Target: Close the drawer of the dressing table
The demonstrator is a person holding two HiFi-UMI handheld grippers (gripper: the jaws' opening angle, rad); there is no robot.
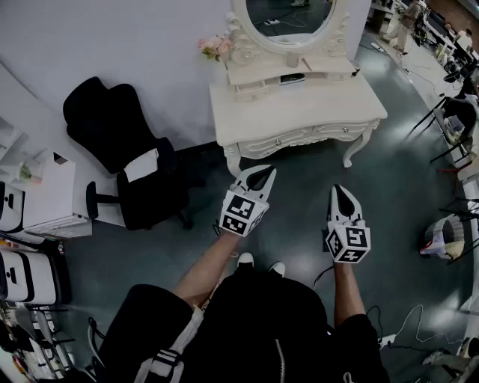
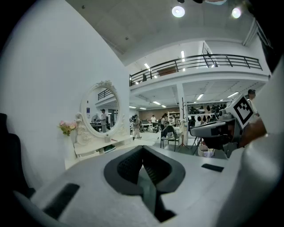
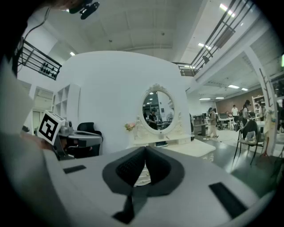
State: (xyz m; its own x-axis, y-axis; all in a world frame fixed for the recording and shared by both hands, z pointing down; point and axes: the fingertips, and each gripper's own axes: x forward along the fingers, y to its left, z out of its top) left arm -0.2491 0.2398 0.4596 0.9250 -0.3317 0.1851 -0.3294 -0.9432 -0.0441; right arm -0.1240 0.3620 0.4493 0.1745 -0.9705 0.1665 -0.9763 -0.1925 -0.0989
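A black office chair (image 1: 120,142) stands on the grey floor (image 1: 299,217) by the wall, left of the white dressing table (image 1: 299,112). Pink flowers (image 1: 215,46) sit at the table's back left corner, beside the oval mirror (image 1: 288,15) that rises from its back edge. On the raised shelf below the mirror, a small drawer (image 1: 253,92) near the left end seems to stick out a little past the shelf front. The wide drawers (image 1: 284,139) under the table's front edge look flush.

In front of the table and well apart from it, over the floor, the left gripper (image 1: 260,178) points toward the front left leg. Its jaws are pressed together with nothing between them. To its right the right gripper (image 1: 343,198) is level with it, its jaws likewise meeting at the tips and empty, aimed at the table's front.
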